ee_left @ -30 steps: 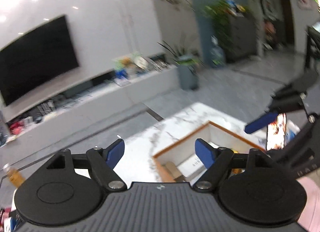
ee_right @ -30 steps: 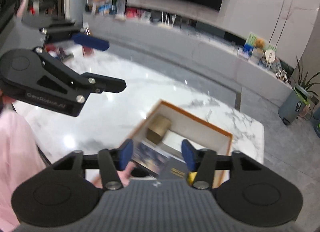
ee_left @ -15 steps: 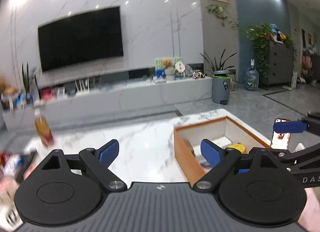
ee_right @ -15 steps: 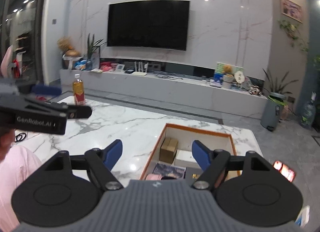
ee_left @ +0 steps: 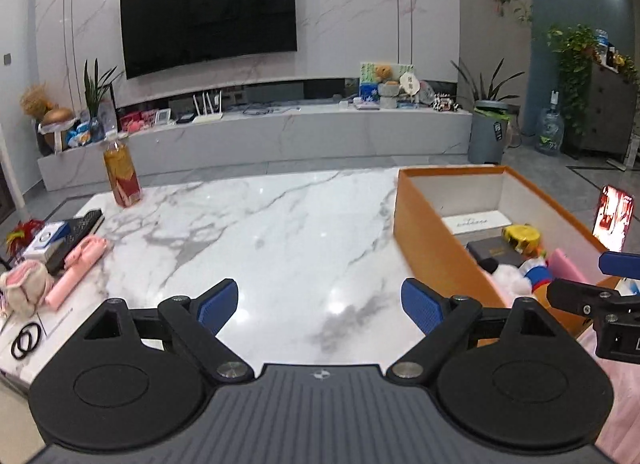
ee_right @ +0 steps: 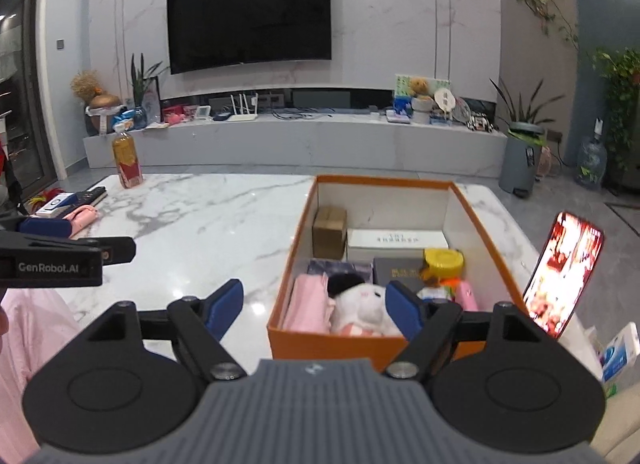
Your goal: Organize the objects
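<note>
White marble table (ee_left: 288, 232) carried an orange box (ee_right: 486, 220) at its right side, packed with a white plush toy (ee_right: 362, 306), small cartons and a yellow-lidded jar (ee_right: 443, 260). Lit phone (ee_right: 562, 276) leaned just beside the box. Bottle of amber drink (ee_left: 121, 172) stood at the far left edge. Left gripper (ee_left: 320, 302) spread wide over bare marble, nothing between the jaws. Right gripper (ee_right: 314, 306) jaws had just been opening, empty, near the box's front wall.
</note>
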Demonstrator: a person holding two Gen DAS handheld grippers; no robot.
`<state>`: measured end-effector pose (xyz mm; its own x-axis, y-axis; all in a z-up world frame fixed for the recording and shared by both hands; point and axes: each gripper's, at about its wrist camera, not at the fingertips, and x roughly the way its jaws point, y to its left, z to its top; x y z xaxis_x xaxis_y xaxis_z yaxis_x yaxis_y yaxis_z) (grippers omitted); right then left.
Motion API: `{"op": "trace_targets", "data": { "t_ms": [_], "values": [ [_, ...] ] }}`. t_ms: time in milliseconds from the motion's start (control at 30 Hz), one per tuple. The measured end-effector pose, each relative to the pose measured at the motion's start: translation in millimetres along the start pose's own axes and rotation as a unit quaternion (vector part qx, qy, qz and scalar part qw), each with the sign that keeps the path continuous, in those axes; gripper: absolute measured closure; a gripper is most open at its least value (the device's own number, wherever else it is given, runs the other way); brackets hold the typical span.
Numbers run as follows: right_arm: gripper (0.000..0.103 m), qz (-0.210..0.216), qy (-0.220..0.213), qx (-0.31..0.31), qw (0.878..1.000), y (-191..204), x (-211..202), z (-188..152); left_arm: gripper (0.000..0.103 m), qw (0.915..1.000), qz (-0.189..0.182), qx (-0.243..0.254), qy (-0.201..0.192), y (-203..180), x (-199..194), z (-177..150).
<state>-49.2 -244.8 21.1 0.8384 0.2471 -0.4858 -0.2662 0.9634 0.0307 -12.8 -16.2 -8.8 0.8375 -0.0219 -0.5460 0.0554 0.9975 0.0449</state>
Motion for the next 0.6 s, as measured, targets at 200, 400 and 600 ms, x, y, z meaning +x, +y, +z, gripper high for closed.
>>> {"op": "trace_targets", "data": {
  "t_ms": [200, 400, 600],
  "values": [
    [0.024, -0.002, 0.017, 0.010, 1.000, -1, 13, -6, 0.000, 0.9997, 0.000, -0.011, 0.020, 4, 8, -12],
    [0.024, -0.002, 0.030, 0.008, 1.000, 0, 18, -11, 0.000, 0.9994, -0.004, -0.020, 0.030, 8, 9, -12],
    [0.024, -0.003, 0.032, 0.009, 0.999, 0, 20, -14, 0.000, 0.9995, 0.000, -0.015, 0.027, 9, 7, -11]
  ]
}}
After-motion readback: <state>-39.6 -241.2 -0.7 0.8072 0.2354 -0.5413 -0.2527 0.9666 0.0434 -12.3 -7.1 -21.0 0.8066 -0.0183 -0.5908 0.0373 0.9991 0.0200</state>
